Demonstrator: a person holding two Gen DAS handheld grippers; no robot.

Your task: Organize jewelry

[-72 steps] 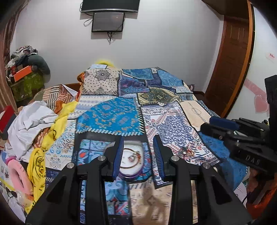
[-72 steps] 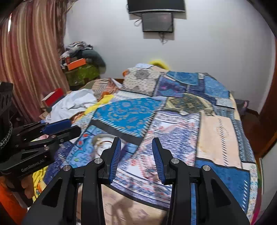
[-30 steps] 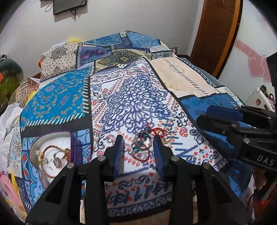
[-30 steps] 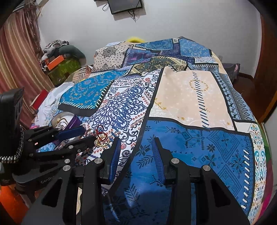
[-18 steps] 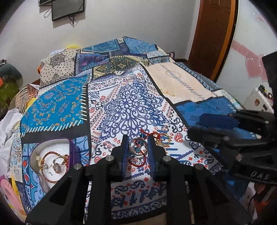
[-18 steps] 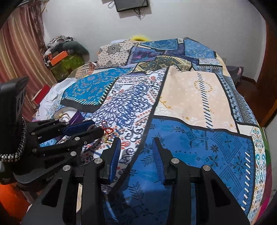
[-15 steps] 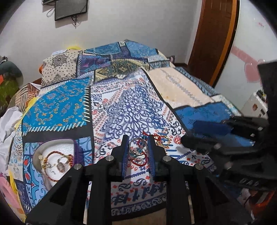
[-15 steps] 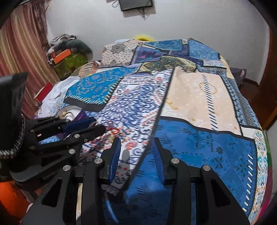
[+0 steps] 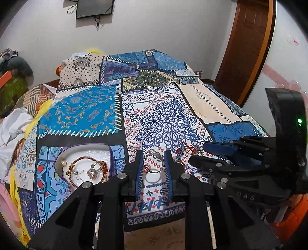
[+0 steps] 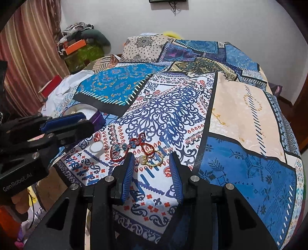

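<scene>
1. Patchwork bedspread [image 9: 165,119] in blues, creams and reds covers a bed, and all the jewelry lies on its near end.
2. Left claw [image 9: 153,167] is clamped on a thin silver bangle [image 9: 153,161], held upright between the blue pads above the cloth; its round shadow falls just below.
3. Beside it to the left, a round white dish [image 9: 84,152] with a purple rim holds a red-brown cord bracelet [image 9: 87,160] and some small silver pieces.
4. To the right of the held bangle, a red knotted cord bracelet [image 10: 141,143] with blue beads lies on the paisley patch, touching a gold bangle [image 10: 155,158].
5. Right claw [image 10: 152,171] hovers with its pads apart just in front of the gold bangle, gripping nothing.
6. Beyond the bed, a brown wooden door [image 9: 248,44] stands at the right and a dark screen [image 9: 94,8] hangs on the white wall.
</scene>
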